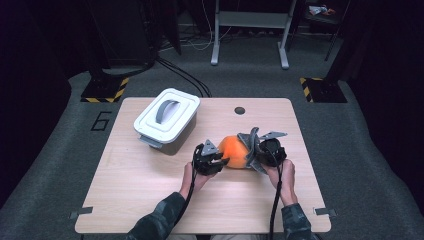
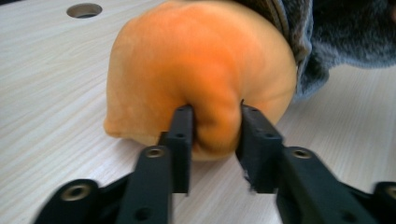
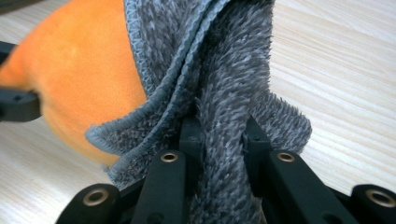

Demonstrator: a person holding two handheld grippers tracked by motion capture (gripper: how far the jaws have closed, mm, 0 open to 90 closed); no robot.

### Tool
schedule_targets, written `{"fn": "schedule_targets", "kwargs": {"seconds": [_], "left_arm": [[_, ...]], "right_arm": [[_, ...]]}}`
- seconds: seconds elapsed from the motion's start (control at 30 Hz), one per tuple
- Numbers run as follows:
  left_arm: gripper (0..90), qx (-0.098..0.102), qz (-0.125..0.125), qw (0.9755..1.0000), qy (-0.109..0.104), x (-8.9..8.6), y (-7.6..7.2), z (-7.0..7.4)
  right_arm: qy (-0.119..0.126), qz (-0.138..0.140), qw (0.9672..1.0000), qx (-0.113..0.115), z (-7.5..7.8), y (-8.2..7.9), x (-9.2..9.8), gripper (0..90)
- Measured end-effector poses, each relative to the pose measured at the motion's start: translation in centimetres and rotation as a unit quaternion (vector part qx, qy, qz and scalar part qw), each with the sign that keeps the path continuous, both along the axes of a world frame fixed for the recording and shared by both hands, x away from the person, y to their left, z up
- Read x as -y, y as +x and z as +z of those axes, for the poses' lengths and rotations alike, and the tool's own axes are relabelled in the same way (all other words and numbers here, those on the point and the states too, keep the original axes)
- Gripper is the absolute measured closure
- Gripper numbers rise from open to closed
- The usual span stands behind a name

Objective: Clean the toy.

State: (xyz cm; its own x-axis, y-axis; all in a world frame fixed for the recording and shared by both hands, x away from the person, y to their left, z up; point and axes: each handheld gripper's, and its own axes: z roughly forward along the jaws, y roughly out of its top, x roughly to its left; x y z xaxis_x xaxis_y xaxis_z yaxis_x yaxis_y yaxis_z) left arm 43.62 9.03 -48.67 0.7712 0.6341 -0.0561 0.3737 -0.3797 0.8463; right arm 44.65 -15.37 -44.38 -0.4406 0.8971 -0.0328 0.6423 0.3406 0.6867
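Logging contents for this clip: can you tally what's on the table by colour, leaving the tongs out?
Orange: 1, the plush ball
Grey: 1, the fuzzy cloth wrapped against the ball
White: 1, the lidded box with a grey handle
Total: 3

Soft orange plush toy (image 1: 234, 151), rounded, velvety nap, with a grey fuzzy fabric part (image 1: 251, 145) attached at 1 end. Grey part stitched along its edge, bunched into folds. Lying on the light wooden table (image 1: 150, 190), roughly mid-table, near the white lidded container. Orange body (image 2: 201, 70) resting on the tabletop, a fold of it lying between 2 black jaws, bulging between them. Grey fabric (image 3: 224, 84) gathered and pinched between the other 2 jaws, drawn upward off the tabletop, draped against the orange body.
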Motion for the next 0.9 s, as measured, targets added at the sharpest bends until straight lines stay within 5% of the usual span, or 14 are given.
{"fn": "schedule_targets", "kwargs": {"seconds": [0.17, 0.33, 0.43, 0.47, 0.6, 0.8, 0.9], "left_arm": [[47.4, 0.005, 0.015, 0.9999, 0.005, -0.2, 0.0, -1.0], [43.4, 0.033, 0.017, 0.9992, 0.012, 0.6, -0.2, -0.7], [49.0, 0.043, 0.015, 0.9986, 0.027, 1.4, -0.2, -0.6], [61.3, 0.040, 0.014, 0.9987, 0.028, 1.6, -0.1, -0.7], [75.5, 0.036, 0.012, 0.9991, 0.021, 1.7, 0.1, -0.9], [80.5, 0.014, 0.003, 0.9999, 0.006, 1.2, 0.2, -0.3], [80.7, -0.009, -0.002, 0.9998, -0.019, 1.2, 0.0, 0.4]], "right_arm": [[0.000, 0.001, 1.0000, -0.002, 0.0, 0.4, 0.5, 75.4], [0.000, -0.001, 1.0000, 0.000, -0.1, 0.5, 0.5, 75.4], [-0.002, -0.003, 1.0000, -0.003, 0.0, 0.4, 0.3, 75.4], [-0.007, -0.002, 1.0000, 0.003, -0.1, 0.5, 0.3, 75.5], [-0.005, -0.004, 1.0000, 0.007, -0.2, 0.4, 0.3, 75.5], [0.002, -0.006, 0.9997, 0.023, 1.1, -0.6, 0.5, 75.7], [0.009, 0.011, 0.9991, 0.041, 2.5, -1.8, -0.4, 75.8]]}}
